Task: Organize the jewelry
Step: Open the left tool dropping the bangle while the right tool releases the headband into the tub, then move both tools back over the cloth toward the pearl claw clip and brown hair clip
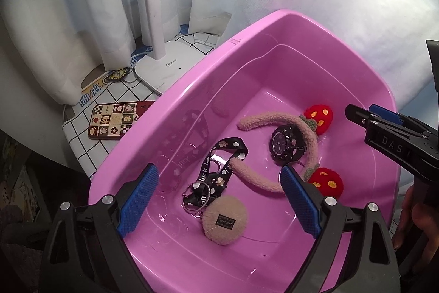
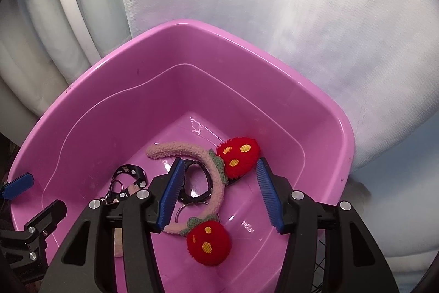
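Down inside the pink tub [image 1: 247, 26], everything is lying on the bottom and nothing is being held. The left tool [image 1: 219, 197] is hanging over the tub's near edge with its blue pads spread wide, released, framing the keychain pile. The right tool [image 2: 219, 194] is hovering over the tub's right half, and its pads are standing well apart too, gripping nothing.

Between the left tool's pads, a black lanyard [image 1: 227, 153] printed with white flowers is lying folded over itself, and silver key rings [image 1: 197, 191] are sitting on its lower end. Touching those rings, a round beige plush puff [image 1: 225, 218] with a small dark label is resting nearest the tub's near edge.

Over toward the tub's right side, a fuzzy pink headband [image 1: 277, 125] is curving round in an open arc, one tip resting against the lanyard. A black wristwatch [image 1: 285, 144] is lying inside that arc, face up in the left view and touching the band. Two red strawberry pom-poms are sitting on the headband's outer side: the far one [image 2: 238, 155] toward the tub's far right corner, the near one [image 2: 208, 240] just below the right tool's left pad.

Outside the tub, off its left edge, a patterned phone case [image 1: 115, 122] is lying on a white checked cloth [image 1: 82, 144], with a white lamp base [image 1: 164, 70] standing just beyond it against pale curtains [image 1: 82, 4].
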Demonstrator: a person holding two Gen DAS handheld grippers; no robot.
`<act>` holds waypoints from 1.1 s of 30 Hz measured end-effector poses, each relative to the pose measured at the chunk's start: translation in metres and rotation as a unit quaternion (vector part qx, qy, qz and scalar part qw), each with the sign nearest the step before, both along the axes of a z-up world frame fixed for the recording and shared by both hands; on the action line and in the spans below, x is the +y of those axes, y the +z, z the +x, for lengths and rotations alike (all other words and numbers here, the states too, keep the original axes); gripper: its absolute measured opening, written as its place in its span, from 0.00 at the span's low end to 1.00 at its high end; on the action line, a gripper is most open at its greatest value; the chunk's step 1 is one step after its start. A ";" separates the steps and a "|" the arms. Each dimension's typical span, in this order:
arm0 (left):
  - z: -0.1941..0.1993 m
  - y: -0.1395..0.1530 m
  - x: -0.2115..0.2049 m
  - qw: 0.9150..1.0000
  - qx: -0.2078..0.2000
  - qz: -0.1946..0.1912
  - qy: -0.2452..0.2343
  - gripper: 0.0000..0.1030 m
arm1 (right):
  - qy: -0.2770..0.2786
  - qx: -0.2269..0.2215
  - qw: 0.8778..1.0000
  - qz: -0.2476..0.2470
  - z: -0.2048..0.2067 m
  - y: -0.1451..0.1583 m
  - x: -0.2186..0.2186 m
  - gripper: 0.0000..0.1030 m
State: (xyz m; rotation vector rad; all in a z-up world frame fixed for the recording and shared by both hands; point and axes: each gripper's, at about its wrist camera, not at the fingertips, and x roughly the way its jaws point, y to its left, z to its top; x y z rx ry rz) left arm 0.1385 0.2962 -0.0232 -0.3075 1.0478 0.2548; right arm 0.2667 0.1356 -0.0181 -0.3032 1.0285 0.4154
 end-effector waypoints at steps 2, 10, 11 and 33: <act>-0.002 0.001 -0.001 1.000 -0.001 0.001 0.000 0.86 | 0.001 -0.003 1.000 0.001 -0.003 0.002 0.000 0.53; -0.009 0.007 -0.002 1.000 -0.007 0.014 0.007 0.87 | 0.007 -0.011 1.000 0.009 -0.016 0.011 -0.002 0.60; -0.010 0.008 -0.003 1.000 -0.008 0.016 0.009 0.88 | 0.006 -0.012 1.000 0.011 -0.018 0.013 -0.003 0.63; -0.039 0.048 -0.052 0.997 -0.059 0.039 -0.007 0.92 | -0.053 -0.062 0.991 0.103 -0.084 0.070 -0.122 0.72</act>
